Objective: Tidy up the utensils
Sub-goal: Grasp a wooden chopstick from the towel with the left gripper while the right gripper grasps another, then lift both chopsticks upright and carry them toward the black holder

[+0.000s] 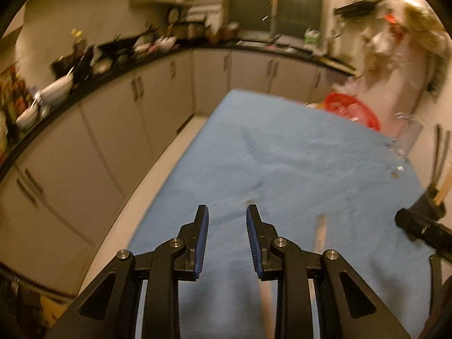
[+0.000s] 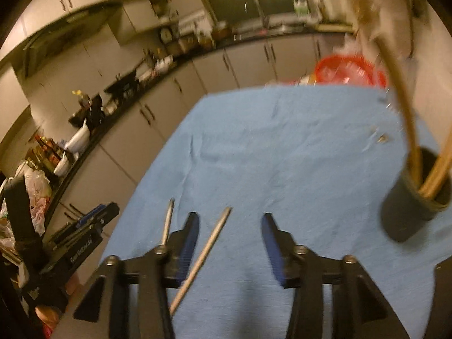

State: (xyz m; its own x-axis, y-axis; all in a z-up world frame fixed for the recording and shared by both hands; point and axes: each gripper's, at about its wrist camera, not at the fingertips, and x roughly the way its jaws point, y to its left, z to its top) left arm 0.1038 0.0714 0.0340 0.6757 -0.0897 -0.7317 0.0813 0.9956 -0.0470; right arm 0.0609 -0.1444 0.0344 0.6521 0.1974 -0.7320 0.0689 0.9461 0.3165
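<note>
At the lower left of the right wrist view, two thin sticks (image 2: 202, 257) lie on the blue table (image 2: 282, 155), one between the wide, empty right gripper (image 2: 230, 221). At the right, a dark cup (image 2: 409, 212) already holds sticks. A stick must be pinched next and dropped in; the left gripper (image 1: 227, 212) is narrow and empty.

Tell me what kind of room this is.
Most likely a home kitchen. A dark counter crowded with bowls and bottles runs above pale cabinet doors, and a table under a blue cloth holds a dark utensil cup.
</note>
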